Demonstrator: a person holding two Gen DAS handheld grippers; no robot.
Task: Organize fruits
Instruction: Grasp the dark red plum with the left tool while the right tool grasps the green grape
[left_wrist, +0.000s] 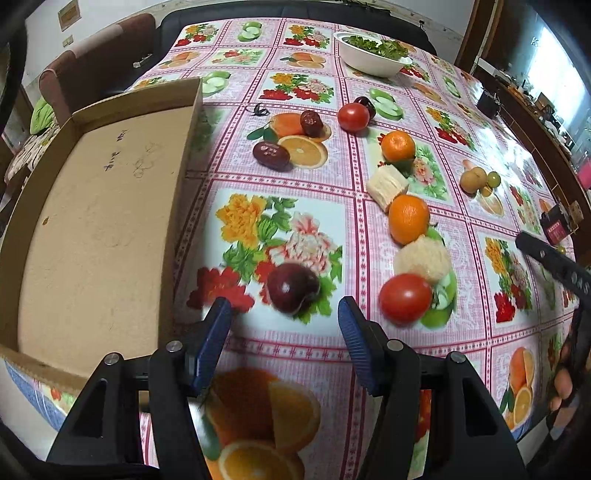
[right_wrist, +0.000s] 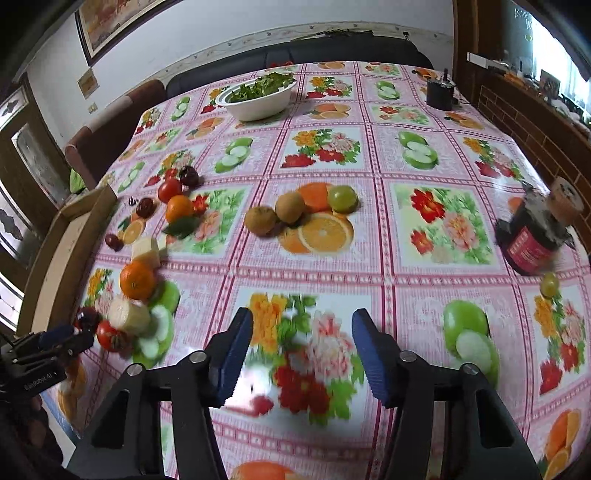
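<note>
Lying just ahead: plum (left_wrist: 292, 287), hand-held gripper (left_wrist: 284, 317)

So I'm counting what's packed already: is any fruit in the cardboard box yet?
No, in the left wrist view the cardboard box shows only its bare floor, and the dark plum lies on the tablecloth.

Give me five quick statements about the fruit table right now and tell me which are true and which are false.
1. The cardboard box already holds fruit. False: its floor shows no fruit.
2. The left gripper has its jaws open, with a dark red apple just ahead of them. True.
3. The right gripper is shut on a kiwi. False: its jaws are open and hold nothing; both kiwis lie on the tablecloth.
4. A white bowl of leafy greens stands at the far end of the table. True.
5. A green grape lies beside the kiwis. True.
</note>
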